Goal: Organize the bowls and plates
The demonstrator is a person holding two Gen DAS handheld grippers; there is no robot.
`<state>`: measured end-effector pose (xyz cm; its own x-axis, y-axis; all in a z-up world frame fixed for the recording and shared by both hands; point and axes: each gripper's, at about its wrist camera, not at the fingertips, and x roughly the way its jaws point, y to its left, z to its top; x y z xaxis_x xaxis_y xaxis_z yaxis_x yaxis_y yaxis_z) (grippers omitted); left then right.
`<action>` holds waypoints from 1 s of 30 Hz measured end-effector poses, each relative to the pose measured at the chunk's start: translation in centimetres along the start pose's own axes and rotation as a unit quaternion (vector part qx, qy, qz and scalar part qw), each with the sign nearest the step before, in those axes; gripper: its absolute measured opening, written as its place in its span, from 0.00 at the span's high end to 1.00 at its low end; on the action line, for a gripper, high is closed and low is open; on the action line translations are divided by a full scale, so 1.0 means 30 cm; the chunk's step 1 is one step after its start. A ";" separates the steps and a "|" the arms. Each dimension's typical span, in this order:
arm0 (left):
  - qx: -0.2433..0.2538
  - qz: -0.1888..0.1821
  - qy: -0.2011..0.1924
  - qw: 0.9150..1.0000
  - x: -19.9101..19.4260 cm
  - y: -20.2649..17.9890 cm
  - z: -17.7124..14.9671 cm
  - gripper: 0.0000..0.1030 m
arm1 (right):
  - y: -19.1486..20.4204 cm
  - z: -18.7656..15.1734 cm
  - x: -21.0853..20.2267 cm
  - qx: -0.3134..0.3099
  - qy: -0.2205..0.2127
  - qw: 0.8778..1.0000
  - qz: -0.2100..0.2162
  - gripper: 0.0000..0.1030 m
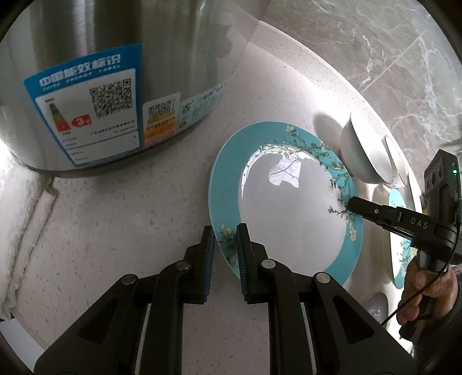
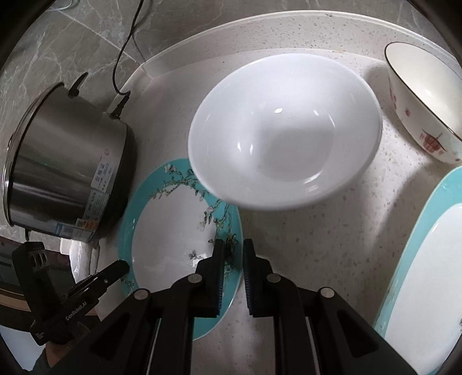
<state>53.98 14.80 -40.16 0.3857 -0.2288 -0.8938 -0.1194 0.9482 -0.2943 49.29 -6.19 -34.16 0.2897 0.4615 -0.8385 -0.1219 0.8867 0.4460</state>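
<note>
A teal-rimmed floral plate lies on the speckled counter; it also shows in the right wrist view. My left gripper has its jaws a narrow gap apart around the plate's near-left rim. My right gripper straddles the plate's opposite rim, jaws also a narrow gap apart; it shows in the left wrist view. A white bowl sits just beyond the plate. A red-patterned bowl stands at the far right. A second teal plate lies at the right.
A steel electric cooker with labels stands left of the plate, its cord running up the marble wall. The counter's raised back edge curves behind the bowls.
</note>
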 end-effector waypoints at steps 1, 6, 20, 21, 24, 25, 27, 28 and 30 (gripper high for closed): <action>0.003 0.000 0.002 1.000 0.001 -0.003 0.000 0.87 | 0.000 -0.003 -0.001 0.000 0.000 1.000 -0.001 0.86; 0.008 -0.003 0.005 1.000 -0.004 0.003 -0.004 0.87 | 0.001 -0.030 -0.012 -0.001 0.000 1.000 -0.004 0.86; 0.023 -0.004 0.006 1.000 0.011 0.013 0.037 0.87 | -0.006 -0.099 -0.010 0.000 0.008 1.000 -0.011 0.86; 0.021 -0.004 0.006 1.000 0.009 0.011 0.042 0.87 | -0.007 -0.100 -0.009 0.000 0.008 1.000 -0.011 0.85; 0.018 -0.005 0.006 1.000 0.007 0.015 0.050 0.87 | -0.007 -0.097 -0.003 -0.001 0.010 1.000 -0.003 0.83; 0.019 -0.005 0.007 1.000 0.007 0.016 0.054 0.87 | -0.007 -0.094 -0.002 -0.001 0.010 1.000 0.001 0.81; 0.016 -0.007 0.008 1.000 0.000 0.019 0.050 0.86 | -0.014 -0.086 -0.001 0.007 0.010 1.000 0.020 0.74; 0.015 -0.007 0.009 1.000 0.001 0.018 0.054 0.86 | -0.015 -0.081 0.001 0.010 0.010 1.000 0.025 0.73; 0.012 -0.009 0.012 1.000 -0.002 0.025 0.056 0.86 | -0.014 -0.066 0.005 0.012 0.008 1.000 0.026 0.73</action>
<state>55.40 15.90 -39.75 0.3656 -0.2505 -0.8964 -0.0909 0.9489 -0.3022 47.50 -6.43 -35.10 0.2683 0.5080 -0.8185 -0.1130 0.8604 0.4970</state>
